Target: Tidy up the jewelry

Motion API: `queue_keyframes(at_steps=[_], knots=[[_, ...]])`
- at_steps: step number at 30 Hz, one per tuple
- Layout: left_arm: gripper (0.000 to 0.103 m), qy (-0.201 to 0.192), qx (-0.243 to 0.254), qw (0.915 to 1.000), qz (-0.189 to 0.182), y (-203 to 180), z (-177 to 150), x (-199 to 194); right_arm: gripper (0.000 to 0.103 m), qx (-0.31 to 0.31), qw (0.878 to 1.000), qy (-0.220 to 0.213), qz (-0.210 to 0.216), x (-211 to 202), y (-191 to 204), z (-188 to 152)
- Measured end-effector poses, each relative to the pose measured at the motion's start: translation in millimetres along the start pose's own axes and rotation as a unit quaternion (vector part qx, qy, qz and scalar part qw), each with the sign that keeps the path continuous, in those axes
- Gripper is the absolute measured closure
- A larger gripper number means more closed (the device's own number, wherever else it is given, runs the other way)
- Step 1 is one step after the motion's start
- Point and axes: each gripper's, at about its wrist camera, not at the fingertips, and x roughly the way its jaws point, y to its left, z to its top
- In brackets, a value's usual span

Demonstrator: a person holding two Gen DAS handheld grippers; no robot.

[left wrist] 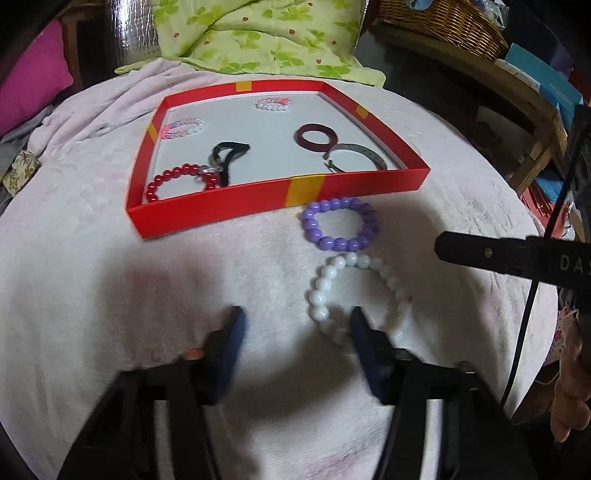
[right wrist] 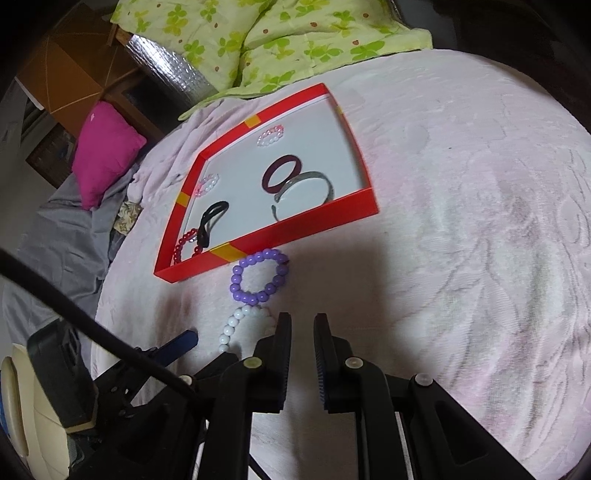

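you are lowering the left hand-held gripper (left wrist: 295, 325), jaws apart and empty, beside the white bead bracelet (left wrist: 354, 295) lying outside the red tray (left wrist: 221, 203) on the bed, likely to lift it in, while the right hand-held gripper (right wrist: 302, 325) is waiting nearly shut, empty.

Glossy plastic-looking beads: white bracelet (left wrist: 354, 295), purple bracelet (left wrist: 338, 223). Matt red card tray (left wrist: 258, 197). Pink blanket (left wrist: 110, 295): soft, fuzzy cloth. Basket (left wrist: 443, 22): woven wicker.
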Motion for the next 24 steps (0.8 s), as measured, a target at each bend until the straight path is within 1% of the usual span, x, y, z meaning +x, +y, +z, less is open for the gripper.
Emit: queue_keyframes(at_steps=[1, 3, 4, 5, 10, 12, 14, 16, 19, 20, 22, 24], knots=[[0.067, 0.0, 0.0, 1.0, 0.0, 2.2, 0.7, 0.0, 0.089, -0.002, 1.0, 0.0, 0.0, 2.4, 2.3, 0.8], [0.082, 0.001, -0.002, 1.0, -0.003, 10.0, 0.4, -1.2, 0.089, -0.006, 1.0, 0.0, 0.0, 8.6, 8.4, 3.6], [0.085, 0.001, -0.004, 1.0, -0.004, 13.7, 0.1, -1.8, 0.089, -0.008, 1.0, 0.001, -0.001, 11.9, 11.0, 5.1], [0.092, 0.001, -0.005, 1.0, -0.004, 17.8, -0.3, -2.8, 0.089, -0.009, 1.0, 0.003, -0.002, 16.9, 14.0, 7.4], [0.093, -0.006, -0.006, 1.0, -0.003, 32.0, -3.7, -11.4, 0.089, -0.009, 1.0, 0.003, -0.018, 36.6, 22.5, 17.0], [0.093, -0.009, -0.008, 0.9999, -0.006, 37.8, -3.9, -15.1, 0.088, -0.014, 0.999, 0.002, -0.036, 45.7, 27.3, 20.0], [0.093, -0.013, -0.011, 0.9998, -0.007, 41.6, -3.7, -18.4, 0.084, -0.02, 0.999, 0.002, -0.048, 53.2, 30.9, 22.0], [0.093, -0.014, -0.014, 0.9998, -0.007, 45.3, -3.3, -20.7, 0.08, -0.032, 0.998, -0.01, -0.062, 58.5, 36.5, 23.3], [0.093, -0.016, -0.016, 0.9997, -0.005, 49.3, -3.8, -23.4, 0.081, -0.056, 0.995, -0.025, -0.08, 62.5, 43.2, 21.2], [0.093, -0.017, -0.015, 0.9997, -0.004, 49.9, -4.0, -24.1, 0.082, -0.064, 0.994, -0.027, -0.086, 63.7, 45.5, 19.8], [0.093, -0.021, -0.012, 0.9997, -0.002, 50.6, -4.5, -25.9, 0.089, -0.076, 0.992, -0.031, -0.098, 63.5, 49.0, 19.3], [0.093, -0.023, -0.013, 0.9997, -0.002, 51.9, -4.8, -27.5, 0.089, -0.082, 0.991, -0.03, -0.097, 61.2, 49.0, 18.1]])
